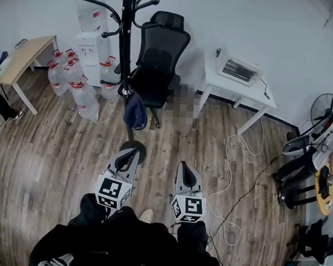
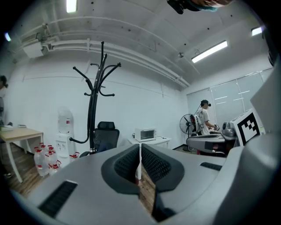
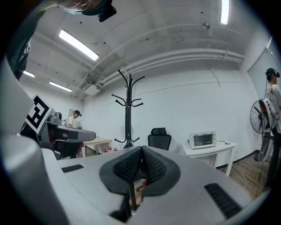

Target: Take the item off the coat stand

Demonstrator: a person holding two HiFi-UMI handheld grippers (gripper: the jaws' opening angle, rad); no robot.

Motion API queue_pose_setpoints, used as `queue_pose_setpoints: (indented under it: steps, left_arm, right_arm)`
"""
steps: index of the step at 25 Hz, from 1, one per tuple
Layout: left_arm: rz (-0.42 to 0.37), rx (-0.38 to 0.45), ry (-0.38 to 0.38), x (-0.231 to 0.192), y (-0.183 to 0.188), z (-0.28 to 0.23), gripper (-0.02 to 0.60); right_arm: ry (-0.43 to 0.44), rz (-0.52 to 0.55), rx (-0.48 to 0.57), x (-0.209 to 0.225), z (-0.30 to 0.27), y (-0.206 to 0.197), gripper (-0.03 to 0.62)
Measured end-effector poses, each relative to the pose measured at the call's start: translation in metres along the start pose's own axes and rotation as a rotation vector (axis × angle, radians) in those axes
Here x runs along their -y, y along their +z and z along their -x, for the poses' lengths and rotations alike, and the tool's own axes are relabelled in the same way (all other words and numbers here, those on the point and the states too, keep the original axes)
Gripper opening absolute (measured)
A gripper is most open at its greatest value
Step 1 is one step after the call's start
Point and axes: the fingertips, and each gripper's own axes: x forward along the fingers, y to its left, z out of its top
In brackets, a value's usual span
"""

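A tall black coat stand (image 1: 125, 48) rises ahead of me, its round base (image 1: 134, 150) on the wood floor. A dark blue item (image 1: 135, 112), like a cap or small bag, hangs from a low hook on its pole. My left gripper (image 1: 129, 152) is held low, its tip just over the base and below the item, jaws shut and empty. My right gripper (image 1: 184, 167) sits to the right of it, also shut on nothing. The stand (image 2: 92, 114) shows ahead in the left gripper view, past the shut left gripper (image 2: 139, 163). In the right gripper view the stand (image 3: 127, 110) is beyond the shut right gripper (image 3: 141, 163).
A black office chair (image 1: 160, 56) stands right behind the stand. Water bottles (image 1: 74, 82) and a dispenser (image 1: 91, 38) are at the left, next to a wooden desk (image 1: 22, 56). A white table (image 1: 236, 89) carries a small oven (image 1: 238, 68). A cable (image 1: 232, 162) lies on the floor; a fan (image 1: 328, 108) stands far right.
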Motion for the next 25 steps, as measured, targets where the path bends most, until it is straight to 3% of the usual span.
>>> queue_pose_setpoints:
  steps: [12,25]
  left_arm:
    - [-0.001,-0.011,0.161,-0.033,0.000,-0.029,0.033]
    - [0.034,-0.056,0.158,-0.123,-0.017,-0.106,0.034]
  right_arm:
    - [0.166,-0.014,0.002,0.006,-0.066,-0.005,0.015]
    - [0.185,-0.047,-0.049,0.003,-0.191,-0.024,0.015]
